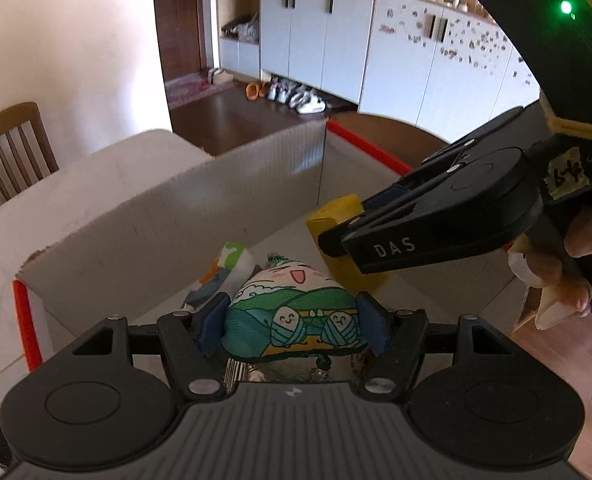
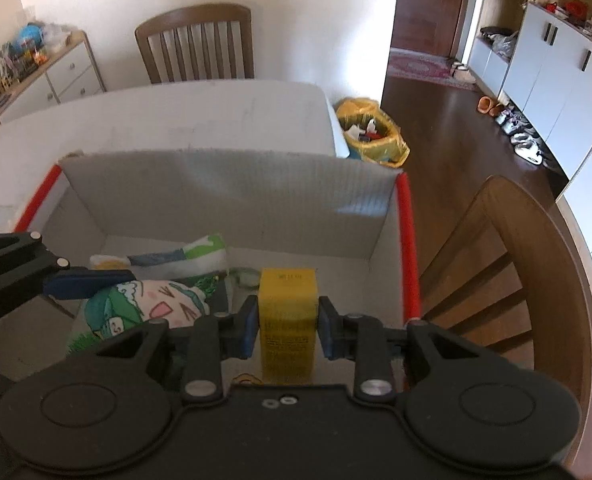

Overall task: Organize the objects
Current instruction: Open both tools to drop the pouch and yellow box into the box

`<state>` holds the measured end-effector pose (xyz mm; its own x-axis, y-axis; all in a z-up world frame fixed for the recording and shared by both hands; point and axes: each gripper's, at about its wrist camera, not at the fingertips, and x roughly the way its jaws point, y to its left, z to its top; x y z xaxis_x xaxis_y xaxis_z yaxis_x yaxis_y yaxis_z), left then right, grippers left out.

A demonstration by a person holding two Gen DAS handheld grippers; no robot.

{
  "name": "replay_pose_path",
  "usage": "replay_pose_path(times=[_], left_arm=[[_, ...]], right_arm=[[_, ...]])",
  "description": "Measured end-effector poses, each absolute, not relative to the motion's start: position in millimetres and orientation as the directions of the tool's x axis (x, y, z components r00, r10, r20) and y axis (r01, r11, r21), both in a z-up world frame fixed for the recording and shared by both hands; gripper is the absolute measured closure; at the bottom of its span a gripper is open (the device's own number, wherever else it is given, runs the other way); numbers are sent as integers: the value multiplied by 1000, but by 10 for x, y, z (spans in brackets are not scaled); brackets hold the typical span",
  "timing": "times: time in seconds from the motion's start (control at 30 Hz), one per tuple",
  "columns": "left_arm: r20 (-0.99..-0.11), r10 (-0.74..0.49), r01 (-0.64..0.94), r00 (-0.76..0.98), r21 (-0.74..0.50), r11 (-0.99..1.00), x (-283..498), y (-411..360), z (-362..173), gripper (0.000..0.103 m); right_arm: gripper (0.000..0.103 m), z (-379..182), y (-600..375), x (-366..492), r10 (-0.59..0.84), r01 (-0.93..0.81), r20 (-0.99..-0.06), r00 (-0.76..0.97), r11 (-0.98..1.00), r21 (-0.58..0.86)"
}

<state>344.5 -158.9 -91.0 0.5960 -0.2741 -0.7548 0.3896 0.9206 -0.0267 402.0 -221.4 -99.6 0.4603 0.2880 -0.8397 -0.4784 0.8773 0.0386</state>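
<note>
The left gripper [image 1: 294,322] is gripping a triangular plush toy [image 1: 296,312] between its two blue pads [image 1: 214,322], one pad pressing each side of the toy's wide lower part. The jaws are standing fairly wide, spread by the toy's width. The toy's narrow top, carrying a smiling cartoon face, is pointing away from the gripper body and toward the floor of the cardboard box [image 1: 232,200]; its long axis is running along the fingers. The toy is hanging over the box interior, above a green-and-white cloth item [image 1: 232,258] lying on the box floor.

The right gripper [image 2: 287,328] is clamping a yellow carton [image 2: 288,320] between its blue pads [image 2: 249,328], the jaws standing narrow and closed on the carton's two side faces. The carton is sitting upright in the right wrist view, its long axis running along the fingers, its far end projecting past the fingertips toward the box floor. It is positioned inside the box opening, near the red-edged right wall [image 2: 407,248] and just beside the plush toy. The box is resting on a white table [image 2: 200,116].
</note>
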Motion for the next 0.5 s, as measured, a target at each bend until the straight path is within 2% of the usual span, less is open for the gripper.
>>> replay_pose_path(times=[0.3, 0.5], left_arm=[[-860, -220, 371, 461, -39, 928, 3669, -1633, -1055, 35], [-895, -202, 370, 398, -45, 928, 3705, -1659, -1105, 32]], right_arm=[[74, -1119, -2078, 4053, 270, -489, -864, 425, 872, 32], [73, -1090, -2099, 4087, 275, -470, -866, 418, 881, 53]])
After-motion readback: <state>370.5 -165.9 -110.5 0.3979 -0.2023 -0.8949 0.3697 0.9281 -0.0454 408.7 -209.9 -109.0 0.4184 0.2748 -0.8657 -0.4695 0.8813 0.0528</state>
